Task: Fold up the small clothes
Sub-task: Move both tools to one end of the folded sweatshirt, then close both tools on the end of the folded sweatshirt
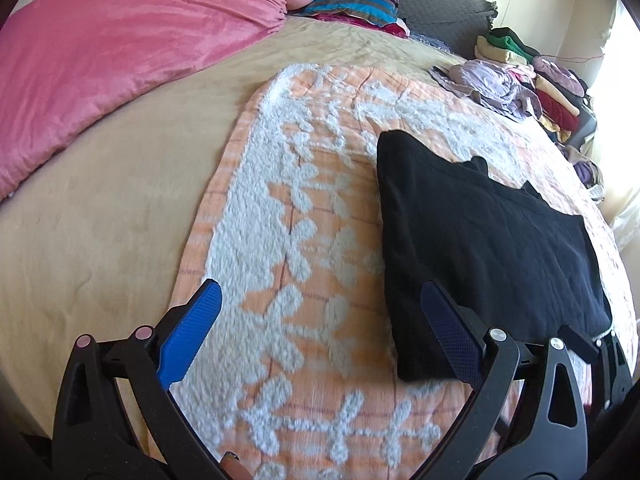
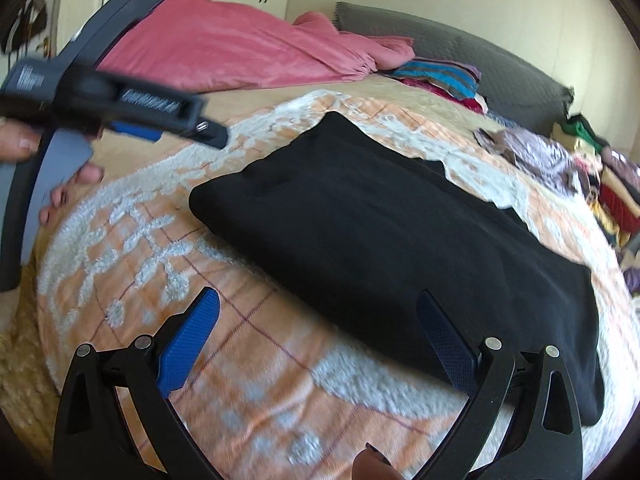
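Landmark = the orange-and-white towel point(image 1: 304, 208) spread on the bed point(image 1: 104, 240). Far L of it, a pink blanket point(image 1: 120, 48) is heaped on the bed; behind that, toward the headboard, striped bedding point(image 1: 356, 6).

L tongs point(image 1: 320, 328) hover above the towel's near L part, fingers spread wide, nothing btwn them. In the R wrist view that same tool shows w/ a hand point(image 2: 60, 184) gripping it over the towel's L edge, blurred.

Black garment point(image 1: 480, 248) lies on the R half of the towel, flat, looks like a doubled-over rectangle w/ a clean fold along its L edge; far edge uneven, w/ small bits poking out. R tongs point(image 2: 320, 332) hang over the towel's near edge, also spread wide and empty, R finger just over the garment's near edge; can't tell if it touches.

R of the towel, toward the bed's far corner: a crumpled lilac piece point(image 1: 488, 84) plus a heap of mixed clothes point(image 1: 552, 96).

Judgement: this piece seems partway folded, prob one more fold left, then set aside. The heap suggests plenty still to do; can't tell which of it is folded already
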`<state>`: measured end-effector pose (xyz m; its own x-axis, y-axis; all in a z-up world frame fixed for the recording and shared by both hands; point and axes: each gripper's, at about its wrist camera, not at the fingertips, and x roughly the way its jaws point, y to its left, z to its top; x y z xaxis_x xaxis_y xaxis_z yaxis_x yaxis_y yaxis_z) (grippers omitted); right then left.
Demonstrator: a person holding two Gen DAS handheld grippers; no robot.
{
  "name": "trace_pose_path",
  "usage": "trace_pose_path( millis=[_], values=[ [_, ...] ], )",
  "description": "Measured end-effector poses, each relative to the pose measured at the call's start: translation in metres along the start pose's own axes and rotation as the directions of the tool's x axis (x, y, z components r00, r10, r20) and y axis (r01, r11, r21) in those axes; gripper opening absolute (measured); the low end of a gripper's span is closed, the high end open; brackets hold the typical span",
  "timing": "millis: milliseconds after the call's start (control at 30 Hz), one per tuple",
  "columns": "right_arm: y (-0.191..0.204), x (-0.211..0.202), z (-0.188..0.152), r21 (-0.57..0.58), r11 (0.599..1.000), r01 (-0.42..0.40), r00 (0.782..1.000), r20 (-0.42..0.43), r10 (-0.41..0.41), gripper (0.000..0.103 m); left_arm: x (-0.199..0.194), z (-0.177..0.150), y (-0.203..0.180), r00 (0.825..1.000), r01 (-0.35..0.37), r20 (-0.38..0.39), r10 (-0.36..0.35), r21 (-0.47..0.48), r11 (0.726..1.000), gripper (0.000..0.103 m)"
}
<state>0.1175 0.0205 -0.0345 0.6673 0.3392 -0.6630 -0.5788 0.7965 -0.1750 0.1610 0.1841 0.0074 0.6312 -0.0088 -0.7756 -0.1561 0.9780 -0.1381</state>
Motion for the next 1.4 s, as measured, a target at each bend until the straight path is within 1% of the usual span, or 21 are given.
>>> trace_pose_path(
  millis=[67, 200, 433, 633, 733, 900, 1000, 1033, 1067, 1133, 1167, 1200, 1233, 1267, 1300, 1400],
  values=[
    [0.007, 0.005, 0.004, -0.029, 1.000, 0.006, 1.000, 0.002, -0.006, 0.098, 0.004, 0.007, -0.002, 1.000, 0.000, -0.002, 0.000, 0.002, 1.000, 0.093],
    [0.013, 0.017, 0.012, -0.051, 0.999, 0.003, 1.000, -0.013, -0.003, 0.098, 0.013, 0.021, -0.009, 1.000, 0.004, -0.014, -0.003, 0.010, 1.000, 0.093],
    [0.019, 0.034, 0.020, -0.082, 0.996, 0.018, 0.999, -0.033, -0.020, 0.098, 0.030, 0.049, -0.024, 1.000, -0.022, -0.009, 0.022, 0.057, 0.998, 0.093],
    [0.024, 0.047, 0.027, -0.135, 0.989, 0.064, 0.997, -0.037, -0.069, 0.098, 0.050, 0.063, -0.030, 0.999, -0.024, -0.041, 0.027, 0.070, 0.997, 0.093],
    [0.024, 0.055, 0.031, -0.146, 0.986, 0.079, 0.995, -0.043, -0.086, 0.098, 0.057, 0.069, -0.032, 0.998, -0.023, -0.051, 0.027, 0.078, 0.997, 0.093],
    [0.025, 0.066, 0.037, -0.159, 0.979, 0.126, 0.990, -0.043, -0.135, 0.098, 0.066, 0.074, -0.033, 0.998, -0.016, -0.064, 0.022, 0.085, 0.996, 0.093],
    [0.021, 0.069, 0.040, -0.156, 0.976, 0.151, 0.987, -0.029, -0.158, 0.097, 0.074, 0.075, -0.032, 0.996, -0.006, -0.084, 0.012, 0.073, 0.997, 0.093],
    [0.019, 0.067, 0.041, -0.149, 0.976, 0.162, 0.986, -0.011, -0.165, 0.095, 0.077, 0.074, -0.031, 0.996, 0.002, -0.092, 0.004, 0.064, 0.998, 0.093],
    [0.016, 0.063, 0.043, -0.136, 0.977, 0.166, 0.986, 0.015, -0.166, 0.092, 0.079, 0.074, -0.030, 0.995, 0.013, -0.099, -0.007, 0.057, 0.998, 0.093],
    [0.011, 0.057, 0.044, -0.117, 0.982, 0.149, 0.989, 0.043, -0.145, 0.075, 0.083, 0.073, -0.029, 0.993, 0.048, -0.114, -0.043, 0.036, 0.998, 0.093],
    [0.009, 0.053, 0.045, -0.106, 0.985, 0.139, 0.989, 0.057, -0.134, 0.071, 0.084, 0.072, -0.029, 0.991, 0.058, -0.119, -0.054, 0.028, 0.998, 0.093],
    [0.007, 0.048, 0.044, -0.092, 0.988, 0.123, 0.990, 0.074, -0.117, 0.058, 0.085, 0.071, -0.029, 0.990, 0.065, -0.125, -0.062, 0.019, 0.998, 0.093],
    [0.005, 0.044, 0.044, -0.079, 0.991, 0.106, 0.991, 0.088, -0.099, 0.040, 0.086, 0.070, -0.028, 0.989, 0.074, -0.132, -0.072, 0.008, 0.997, 0.093],
    [0.001, 0.040, 0.043, -0.058, 0.995, 0.076, 0.992, 0.103, -0.069, 0.030, 0.087, 0.069, -0.029, 0.988, 0.080, -0.136, -0.079, 0.000, 0.997, 0.093],
    [0.000, 0.037, 0.042, -0.046, 0.997, 0.056, 0.993, 0.111, -0.051, 0.015, 0.088, 0.068, -0.029, 0.986, 0.089, -0.141, -0.089, -0.008, 0.996, 0.093],
    [-0.002, 0.029, 0.039, -0.028, 0.999, 0.047, 0.990, 0.135, -0.043, 0.011, 0.090, 0.066, -0.035, 0.979, 0.131, -0.156, -0.133, -0.027, 0.991, 0.093]
  ],
)
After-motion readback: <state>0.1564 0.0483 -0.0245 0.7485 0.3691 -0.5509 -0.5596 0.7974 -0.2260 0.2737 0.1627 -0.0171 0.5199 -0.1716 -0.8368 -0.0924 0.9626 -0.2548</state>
